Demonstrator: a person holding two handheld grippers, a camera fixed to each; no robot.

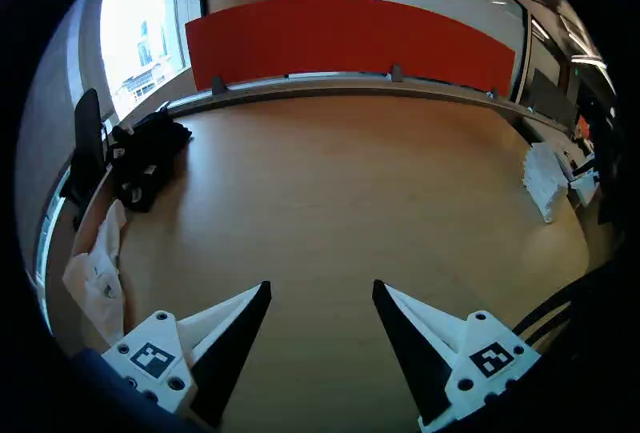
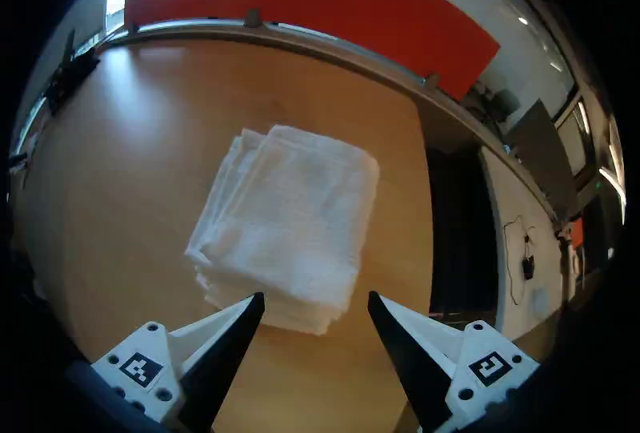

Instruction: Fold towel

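Table (image 1: 344,185) of light wood is the biggest thing we see, with a red board (image 1: 352,37) along its far edge. On the table, near its right edge, lies a folded white towel pile (image 2: 288,225). Our right gripper (image 2: 316,305) hangs over the table by the pile, wide open, holding nothing. Our left gripper (image 1: 320,293) is over bare table, wide open and empty.

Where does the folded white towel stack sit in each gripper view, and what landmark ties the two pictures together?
Left gripper view: the folded towel stack lies far right, by the table's right edge.
Right gripper view: the stack sits centre frame, again close to the table's right edge.
Shared landmark: the red partition along the table's back edge.
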